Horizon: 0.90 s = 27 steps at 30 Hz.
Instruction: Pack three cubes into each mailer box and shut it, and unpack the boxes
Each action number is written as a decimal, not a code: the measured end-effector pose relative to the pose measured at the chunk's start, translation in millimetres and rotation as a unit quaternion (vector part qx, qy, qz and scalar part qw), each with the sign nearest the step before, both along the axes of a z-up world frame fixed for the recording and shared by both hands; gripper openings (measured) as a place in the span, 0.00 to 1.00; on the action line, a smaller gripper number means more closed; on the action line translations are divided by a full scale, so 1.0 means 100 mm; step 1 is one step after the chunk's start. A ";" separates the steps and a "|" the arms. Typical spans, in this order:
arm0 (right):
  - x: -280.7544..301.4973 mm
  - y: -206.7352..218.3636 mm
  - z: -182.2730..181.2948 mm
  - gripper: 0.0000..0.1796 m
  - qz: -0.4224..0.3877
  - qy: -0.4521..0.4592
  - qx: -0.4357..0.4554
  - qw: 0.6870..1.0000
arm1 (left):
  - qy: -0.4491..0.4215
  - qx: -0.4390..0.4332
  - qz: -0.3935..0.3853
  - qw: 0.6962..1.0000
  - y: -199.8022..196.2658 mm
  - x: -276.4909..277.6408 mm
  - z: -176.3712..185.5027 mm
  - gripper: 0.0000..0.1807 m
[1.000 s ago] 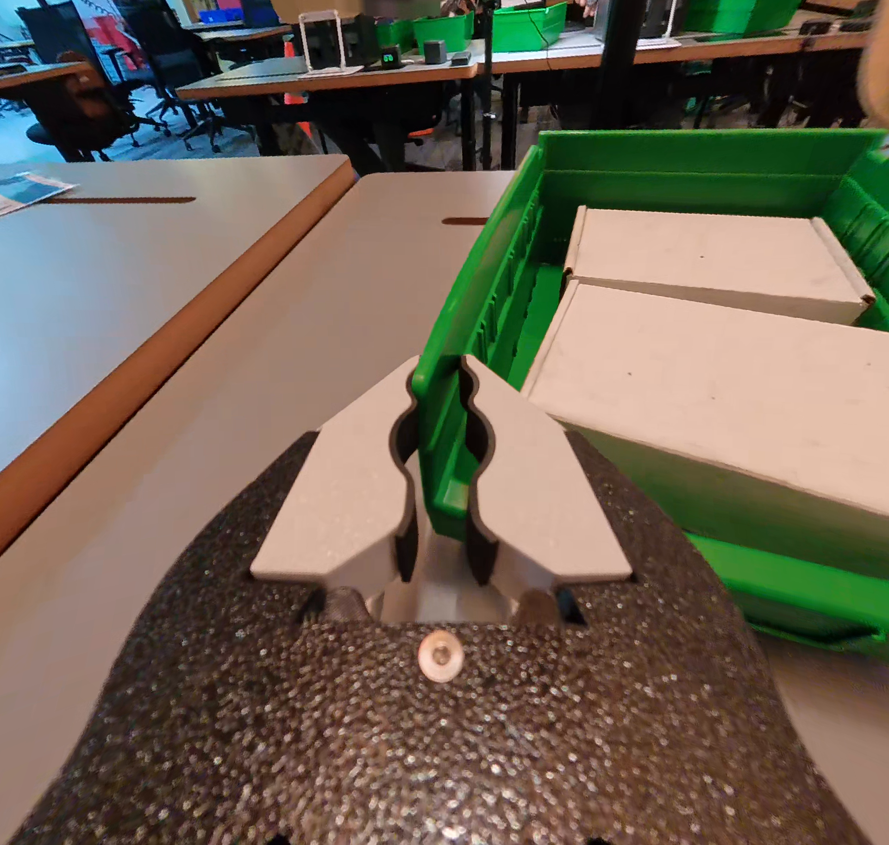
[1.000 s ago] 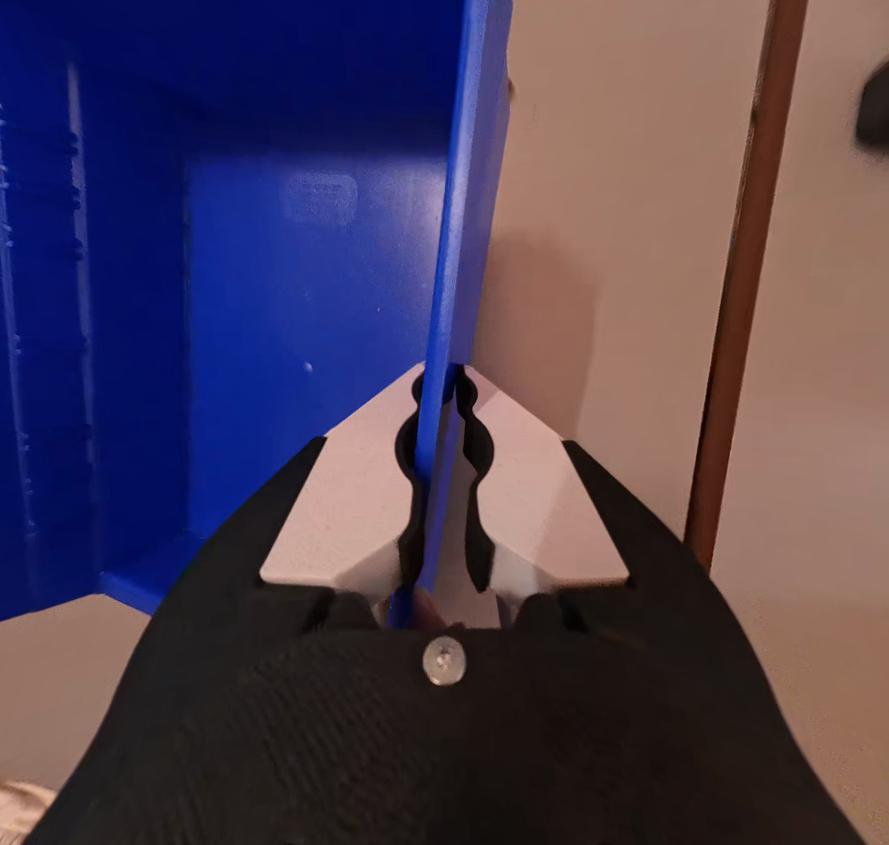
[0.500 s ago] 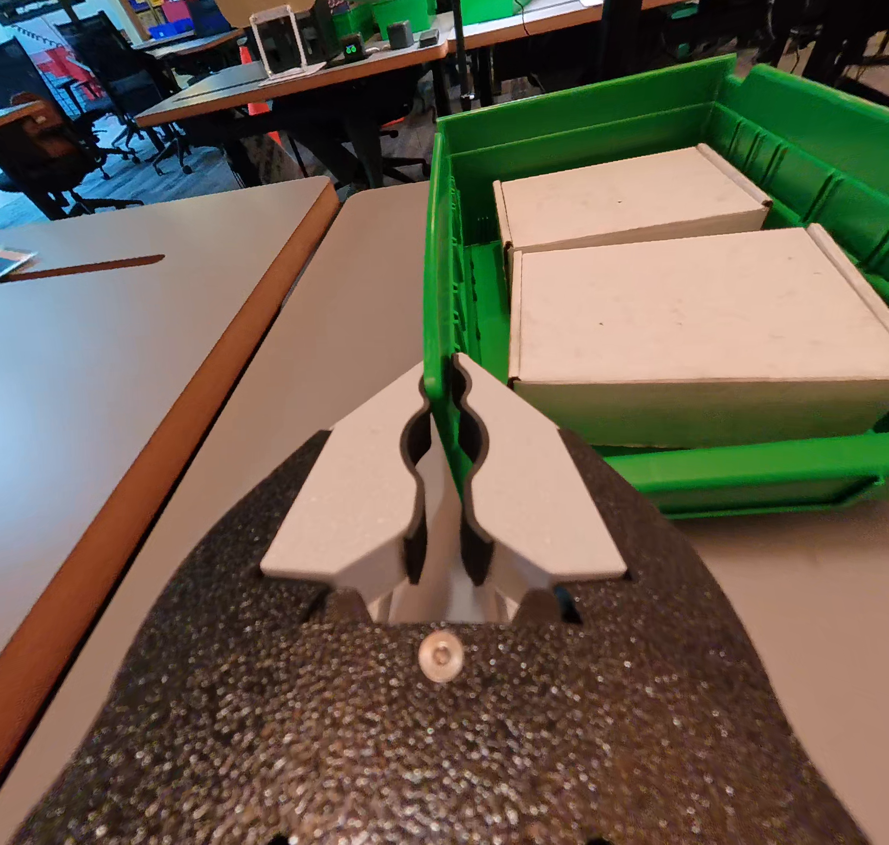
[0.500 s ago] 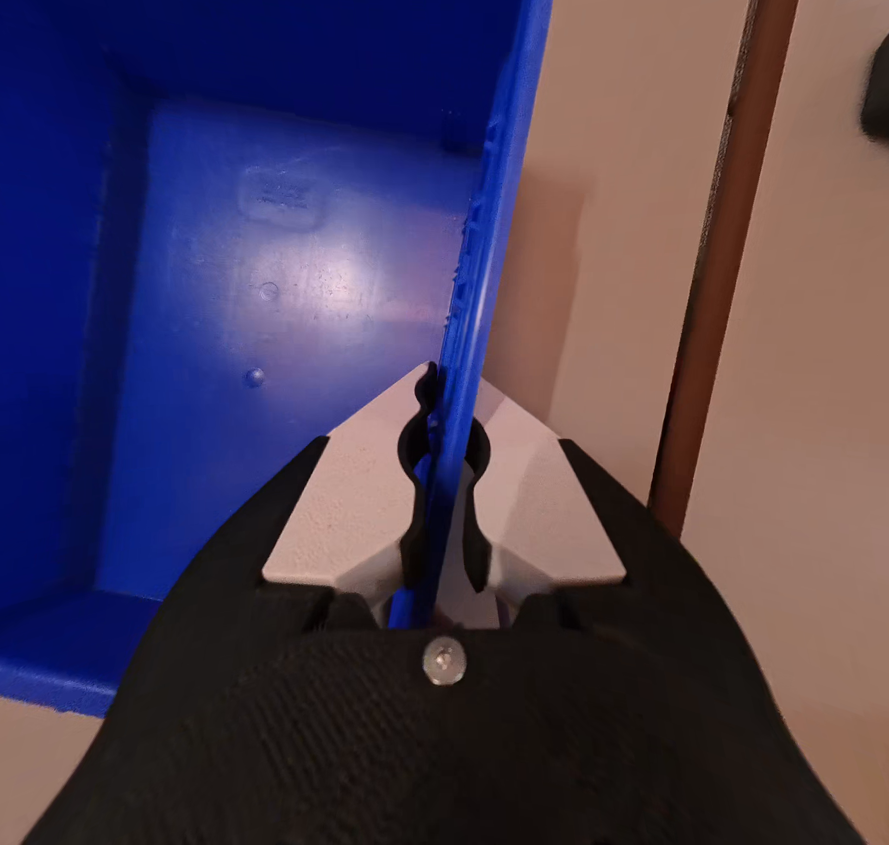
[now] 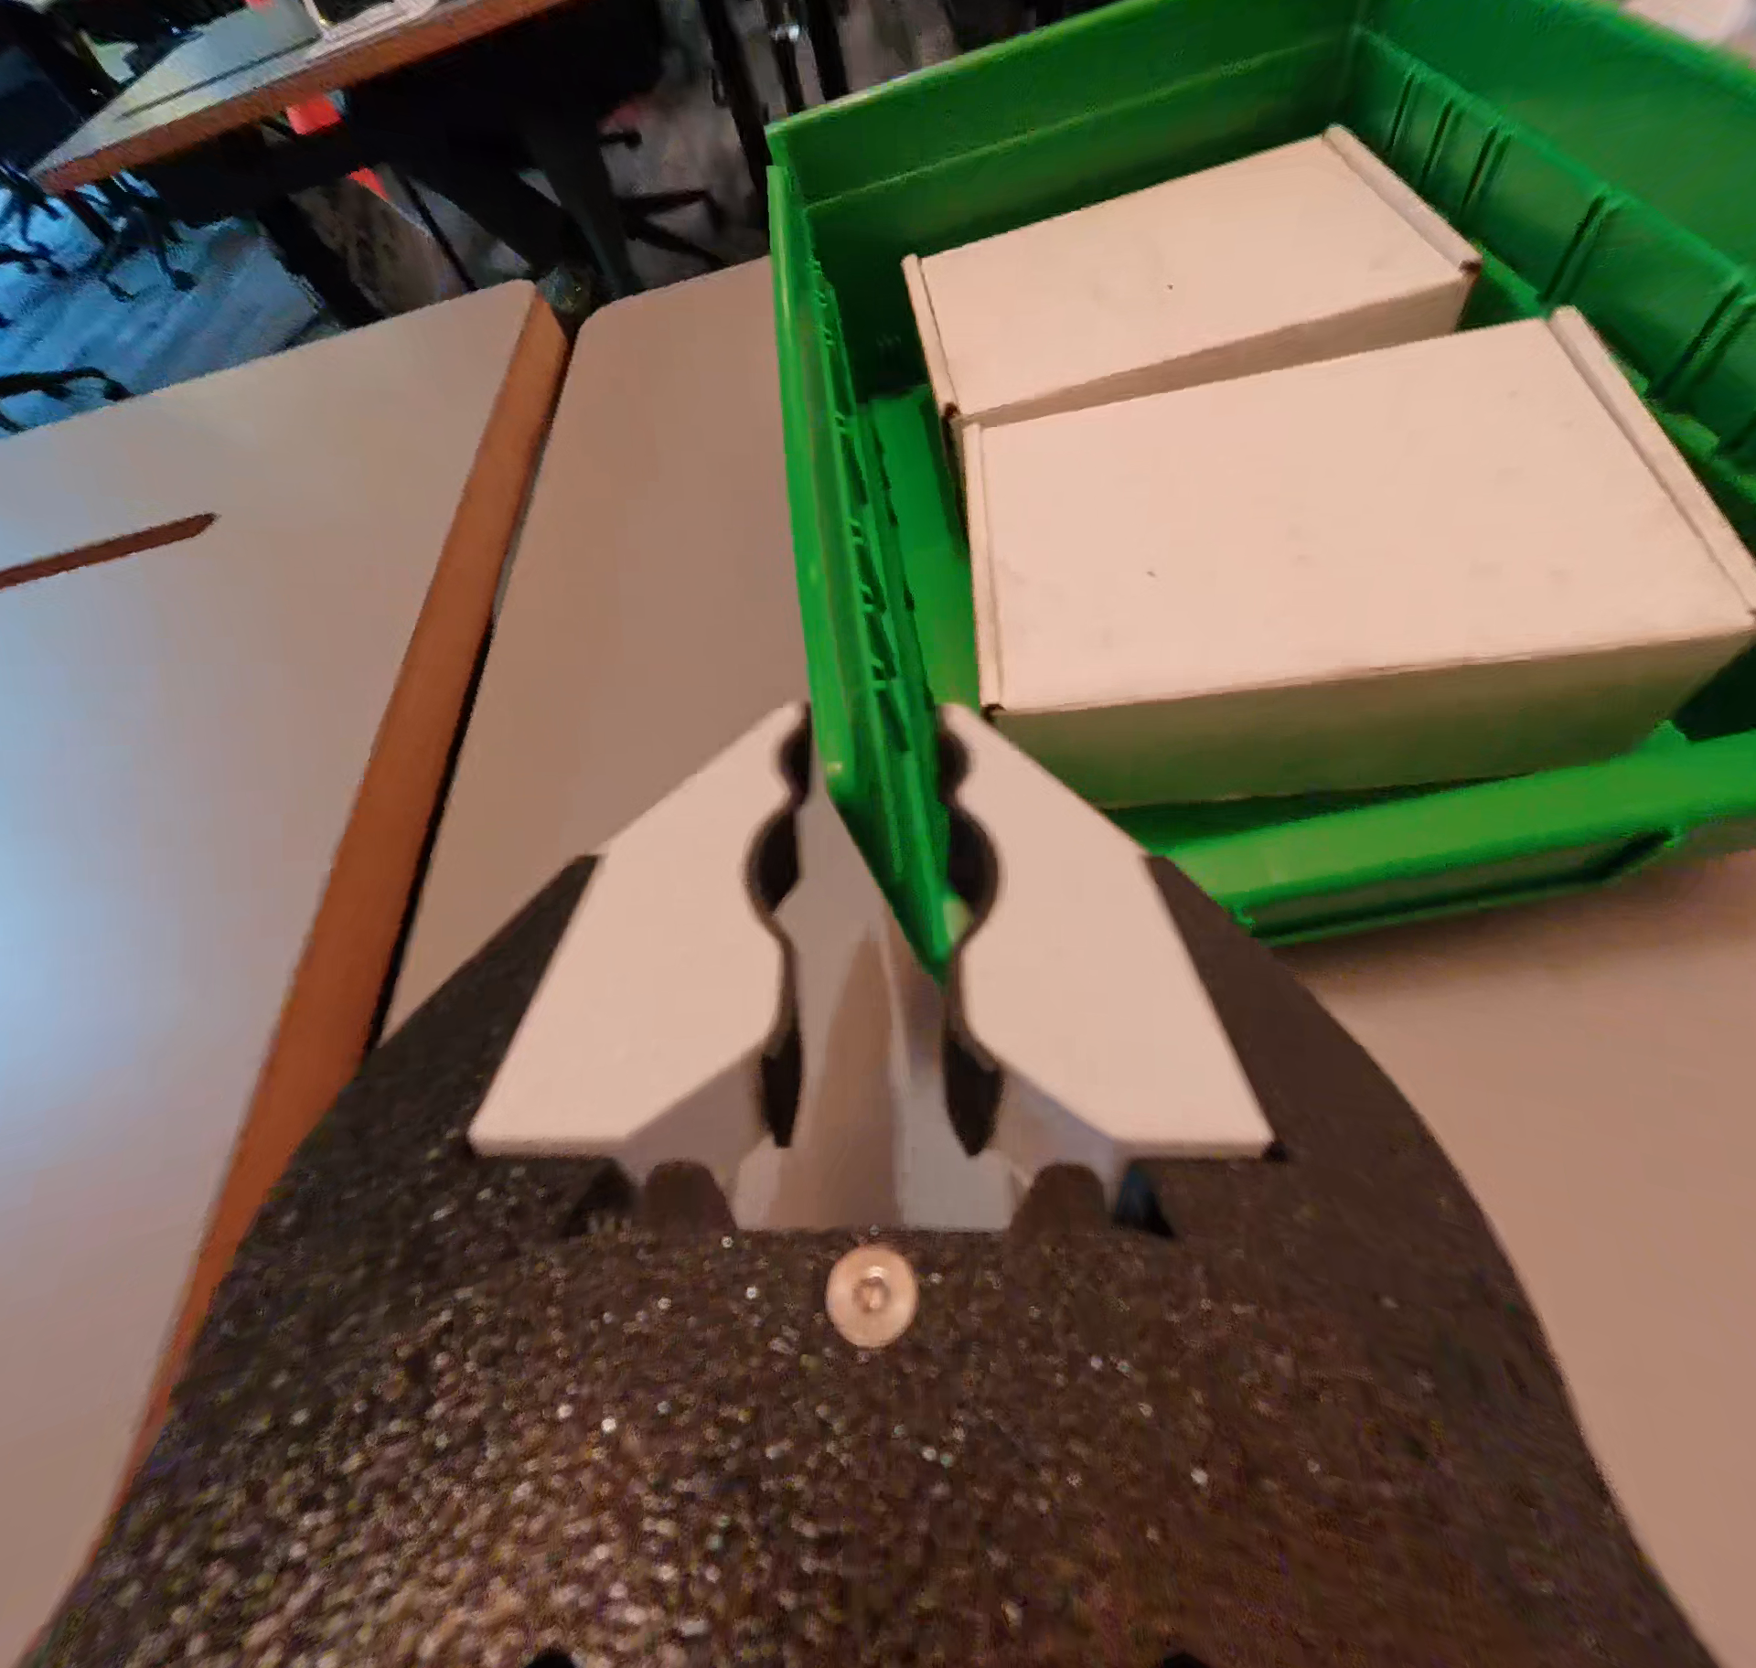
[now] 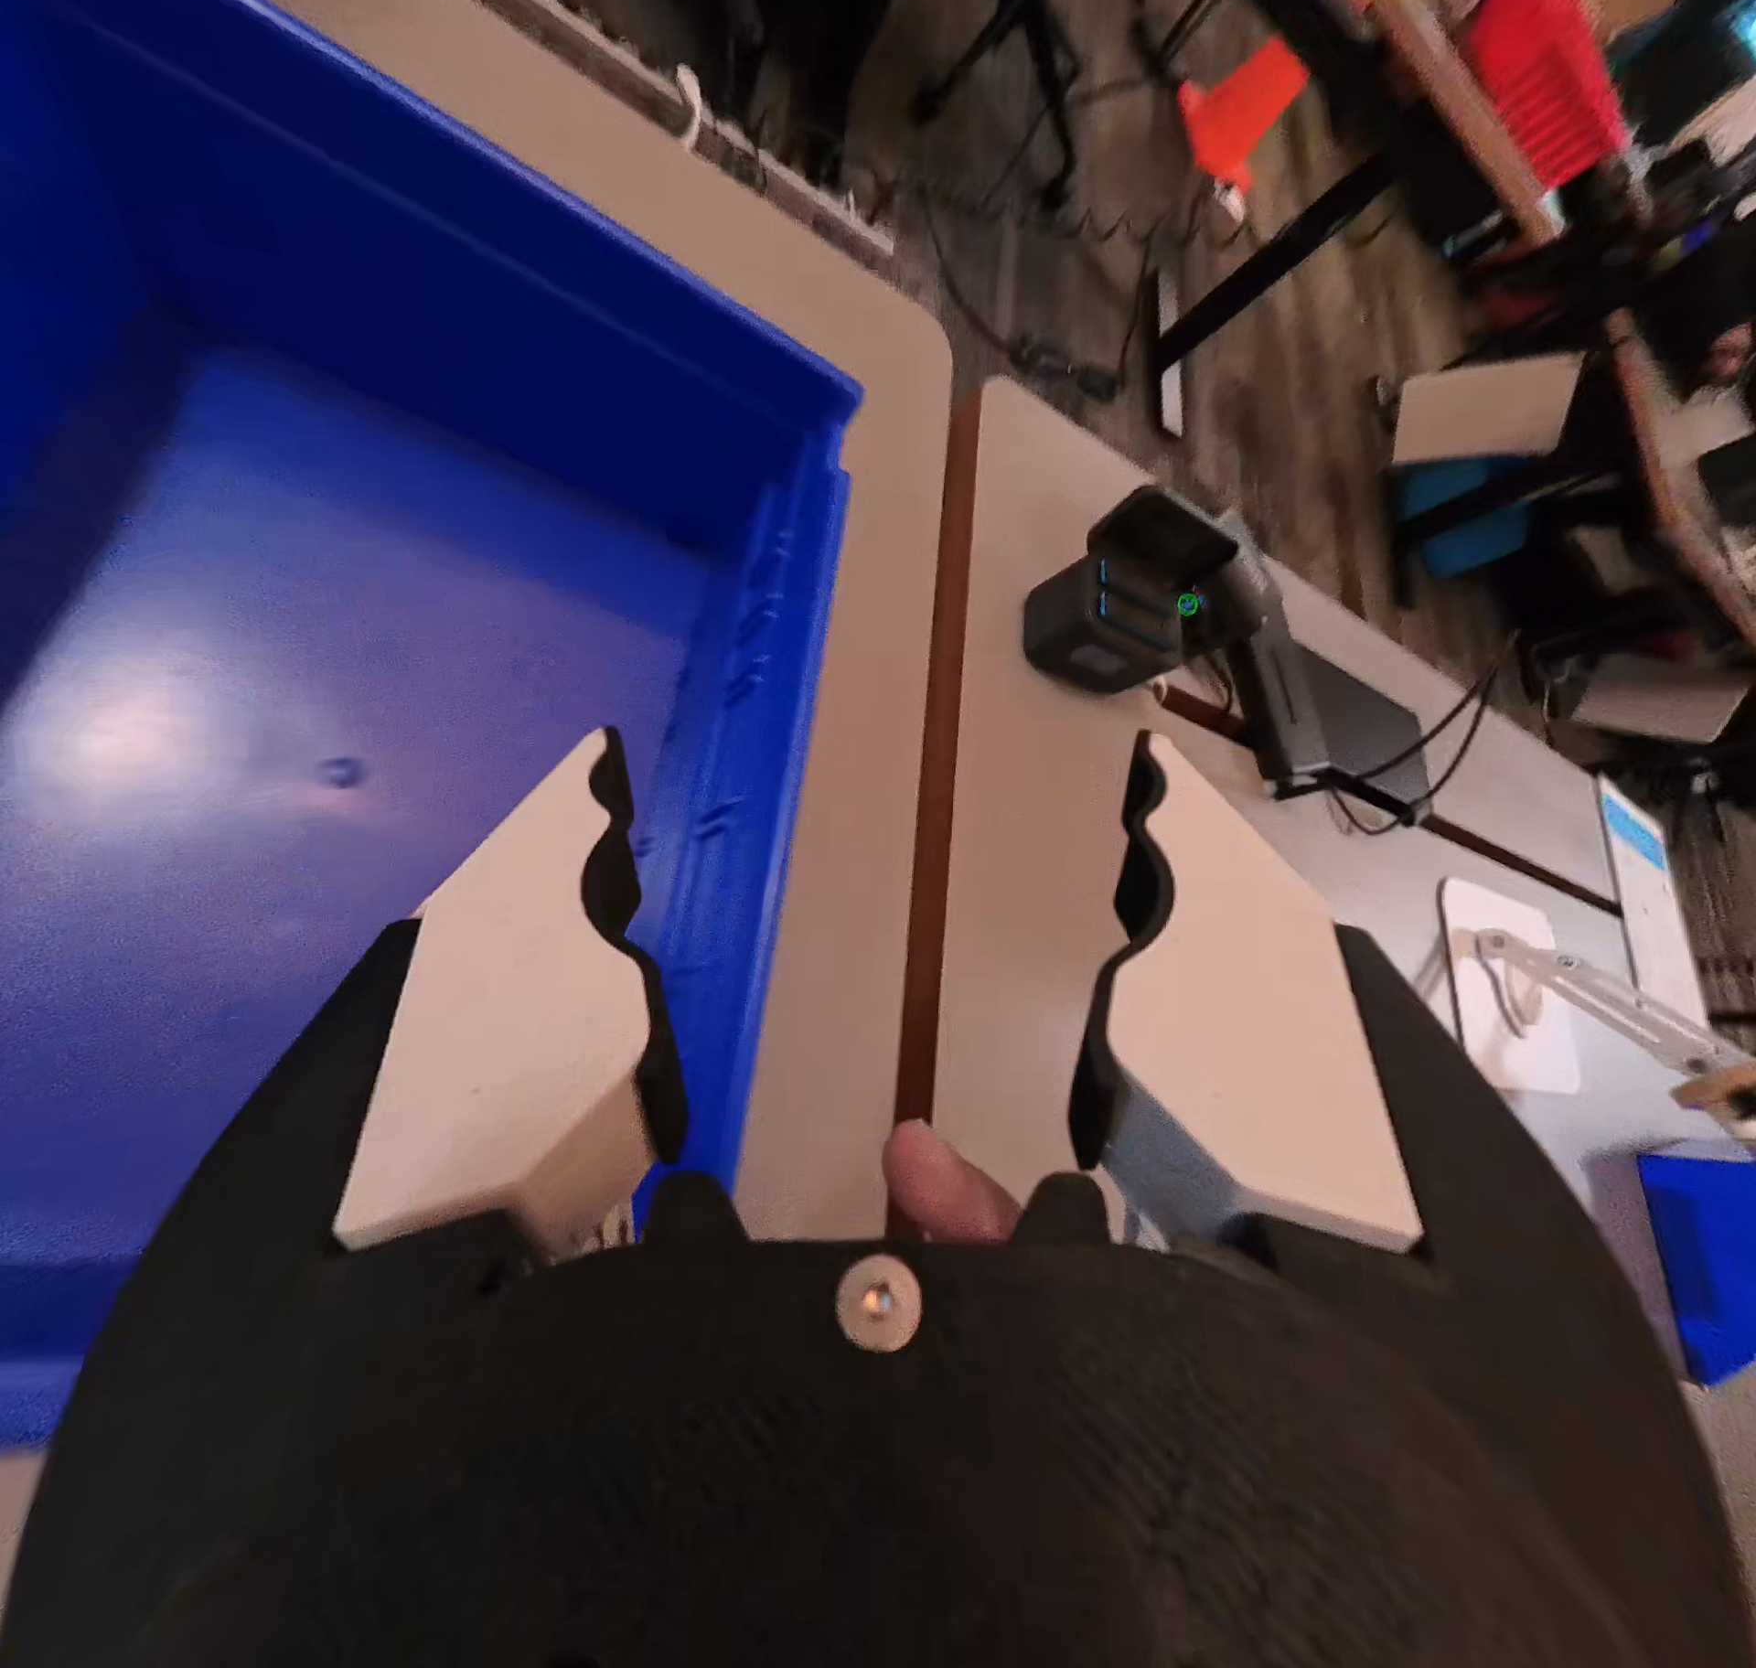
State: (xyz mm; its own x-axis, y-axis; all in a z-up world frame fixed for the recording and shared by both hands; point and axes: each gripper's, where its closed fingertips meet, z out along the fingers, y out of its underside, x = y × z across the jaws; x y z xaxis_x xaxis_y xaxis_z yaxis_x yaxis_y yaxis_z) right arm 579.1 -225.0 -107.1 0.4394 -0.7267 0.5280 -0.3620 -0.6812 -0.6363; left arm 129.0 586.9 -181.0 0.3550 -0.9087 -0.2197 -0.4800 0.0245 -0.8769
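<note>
Left gripper (image 5: 874, 748): jaws parted a little, straddling left wall of green bin (image 5: 1093, 83) at its near-left corner. Wall touches right finger; clear gap to left finger. Not clamped, so counted as released.

Green bin on the desk (image 5: 646, 501), toward its far edge. Holds two closed white mailer boxes, side by side, long sides touching:
- near mailer box (image 5: 1330, 539) against bin's near wall
- far mailer box (image 5: 1178, 273) behind it, short of bin's far wall
- strip of bare green floor between boxes and bin's left wall

No cubes visible in either view.

Second desk (image 5: 219, 577) butted against left edge, brown edge band along the seam. Further desks and chairs behind, blurred.

Right gripper (image 6: 874, 748): jaws wide apart, gripping nothing. Left finger over inside of blue bin (image 6: 380, 226), just beside its right wall; right finger over neighbouring desk (image 6: 1045, 824). Bin's right wall, strip of desk surface and brown seam between fingers. Fingertip (image 6: 936, 1181) of the person showing at base of jaws.

Blue bin interior bare where visible. Near its far-right corner, desk's rounded corner.

On neighbouring desk: black device (image 6: 1131, 596) with small green light, cables behind it, white pad (image 6: 1511, 976) near the edge. Rest of room motion-blurred.
</note>
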 end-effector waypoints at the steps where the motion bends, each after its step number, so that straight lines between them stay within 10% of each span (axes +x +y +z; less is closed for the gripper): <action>1: -0.19 0.12 0.09 0.59 0.018 -0.006 0.008 1.000 | 0.014 0.015 -0.001 1.000 0.01 -0.01 0.06 0.19; 9: -2.17 1.57 -0.30 0.57 0.297 0.051 0.119 0.946 | 0.234 0.084 -0.232 0.941 -0.58 0.20 0.33 0.64; 17: -3.04 2.23 -0.79 0.57 0.368 0.117 0.164 0.908 | 0.423 0.200 -0.361 0.807 -0.70 0.73 0.09 0.64; 27: -3.18 2.09 -1.02 0.58 0.346 0.145 0.161 0.913 | 0.528 0.152 -0.412 0.727 -0.74 0.91 -0.47 0.70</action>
State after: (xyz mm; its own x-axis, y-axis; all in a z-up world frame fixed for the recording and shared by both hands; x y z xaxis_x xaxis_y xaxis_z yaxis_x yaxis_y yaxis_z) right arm 261.5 -16.3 -209.0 0.9397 -0.3183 0.1251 -0.1002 -0.6059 -0.7892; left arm 219.9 512.7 -228.0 -0.7941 -0.5701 -0.2109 -0.5946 0.8005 0.0751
